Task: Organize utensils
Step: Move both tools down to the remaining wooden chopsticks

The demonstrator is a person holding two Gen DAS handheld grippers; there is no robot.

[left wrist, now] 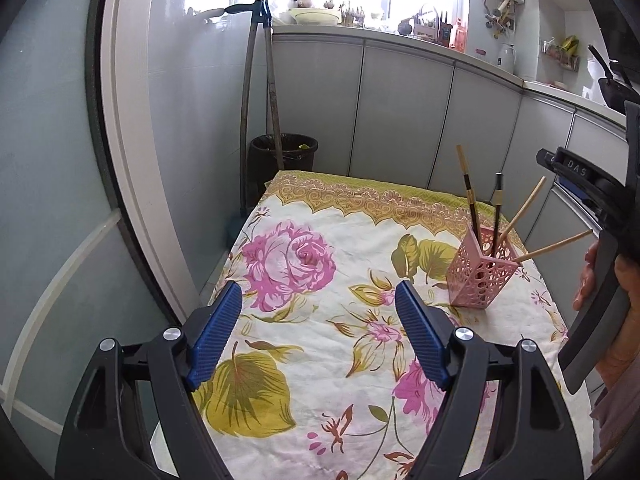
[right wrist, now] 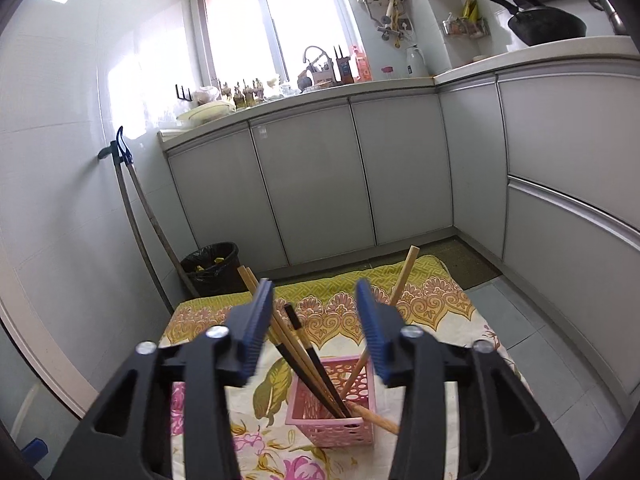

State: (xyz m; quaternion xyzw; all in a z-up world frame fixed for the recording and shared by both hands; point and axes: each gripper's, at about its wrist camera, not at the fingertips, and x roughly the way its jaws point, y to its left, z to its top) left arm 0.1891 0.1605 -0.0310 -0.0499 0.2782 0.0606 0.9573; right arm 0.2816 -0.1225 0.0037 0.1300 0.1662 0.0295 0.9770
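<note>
My left gripper [left wrist: 318, 304] hangs over the flowered cloth [left wrist: 320, 236] that covers the surface, its blue-padded jaws spread wide with nothing between them, only the printed roses and leaves below. Off to my right on that cloth stands the pink perforated holder [left wrist: 478, 276], upright, with the chopsticks [left wrist: 496, 216] fanning out of its open top: two dark ones with pale ends stand nearly straight, two light wooden ones lean away toward the right. My right gripper [right wrist: 316, 316] sits just above that same holder [right wrist: 334, 420], looking down into it, and its jaws are also apart and empty; one pale chopstick [right wrist: 402, 280] rises in the gap near the right pad, and the dark and pale sticks [right wrist: 304, 356] slant up toward the left pad, though I cannot tell whether any of them touches a pad. Another wooden stick [right wrist: 376, 418] pokes out low over the holder's right rim. In the left camera the right-hand tool's black body [left wrist: 600, 216] shows at the edge, gripped by a hand [left wrist: 588, 276]. Beyond the surface stand grey cabinets [right wrist: 312, 176], a black bin [right wrist: 210, 264] and two long handles [left wrist: 260, 100] leaning on the wall.
</note>
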